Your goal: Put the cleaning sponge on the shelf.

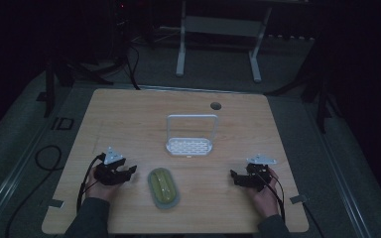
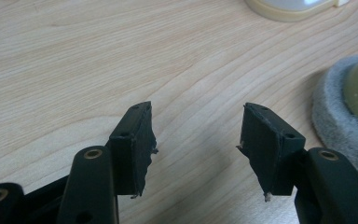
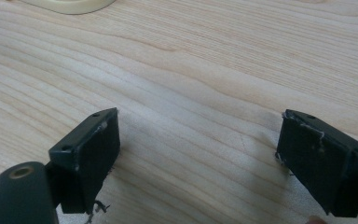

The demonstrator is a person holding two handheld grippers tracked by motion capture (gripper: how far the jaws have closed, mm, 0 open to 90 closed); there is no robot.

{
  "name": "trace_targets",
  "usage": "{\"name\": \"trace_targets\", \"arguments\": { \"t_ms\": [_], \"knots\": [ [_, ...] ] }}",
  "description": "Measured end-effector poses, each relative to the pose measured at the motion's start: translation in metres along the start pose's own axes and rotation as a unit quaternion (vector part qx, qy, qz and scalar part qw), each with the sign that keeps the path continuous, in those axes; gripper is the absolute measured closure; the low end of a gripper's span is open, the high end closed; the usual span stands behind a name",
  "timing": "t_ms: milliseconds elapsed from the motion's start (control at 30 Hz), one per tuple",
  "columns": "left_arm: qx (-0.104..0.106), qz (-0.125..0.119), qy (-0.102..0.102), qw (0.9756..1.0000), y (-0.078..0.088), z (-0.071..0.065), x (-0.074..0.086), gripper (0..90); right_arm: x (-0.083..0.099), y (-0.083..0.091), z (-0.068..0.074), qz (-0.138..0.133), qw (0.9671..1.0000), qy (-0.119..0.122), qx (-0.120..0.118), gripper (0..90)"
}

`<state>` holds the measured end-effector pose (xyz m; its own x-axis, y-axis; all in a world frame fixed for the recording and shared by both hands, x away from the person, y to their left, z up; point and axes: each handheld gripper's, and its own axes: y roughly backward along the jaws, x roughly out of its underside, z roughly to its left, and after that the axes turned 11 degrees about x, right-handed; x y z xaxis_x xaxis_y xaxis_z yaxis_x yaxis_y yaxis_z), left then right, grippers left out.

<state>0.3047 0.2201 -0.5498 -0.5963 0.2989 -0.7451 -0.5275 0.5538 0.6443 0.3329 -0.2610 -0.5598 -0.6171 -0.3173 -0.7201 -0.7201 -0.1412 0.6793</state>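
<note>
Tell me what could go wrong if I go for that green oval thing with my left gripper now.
The left gripper is open and empty beside the oval object, whose smooth domed top could let the pads slip. Its grey fuzzy rim lies flat on the table, so the jaws may push it sideways rather than get under it. The right gripper is open too and sits apart, too far to steady it.

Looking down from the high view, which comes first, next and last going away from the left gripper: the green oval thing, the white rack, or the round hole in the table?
From the left gripper:
1. Green oval thing, just beside it toward the table's middle.
2. White rack, mid-table, farther back.
3. Round hole, near the far edge.
</note>
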Motion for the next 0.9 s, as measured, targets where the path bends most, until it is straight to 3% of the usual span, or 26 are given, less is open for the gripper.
{"name": "trace_targets", "arguments": {
  "t_ms": [167, 333, 600, 800, 900],
  "knots": [
    [0.027, 0.005, -0.001, 0.9996, 0.003, -0.003, -0.003, 49.5, 0.0, 0.0, 0.0, 0.0, 1.0, 0.0, 0.0, 12.8],
    [0.04, 0.002, -0.013, 0.9991, 0.006, -0.009, -0.006, 55.1, 0.0, 0.0, 0.0, 0.0, 1.0, 0.0, 0.0, 12.8],
    [0.052, 0.004, -0.031, 0.9982, 0.012, -0.022, -0.018, 56.1, 0.0, 0.0, 0.0, 0.0, 1.0, 0.0, 0.0, 12.8],
    [0.064, 0.008, -0.041, 0.9971, 0.018, -0.028, -0.027, 63.4, 0.0, 0.0, 0.0, 0.0, 1.0, 0.0, 0.0, 12.8],
    [0.064, 0.011, -0.037, 0.9972, 0.019, -0.03, -0.032, 67.5, 0.0, 0.0, 0.0, 0.0, 1.0, 0.0, 0.0, 12.8]
  ]
}}
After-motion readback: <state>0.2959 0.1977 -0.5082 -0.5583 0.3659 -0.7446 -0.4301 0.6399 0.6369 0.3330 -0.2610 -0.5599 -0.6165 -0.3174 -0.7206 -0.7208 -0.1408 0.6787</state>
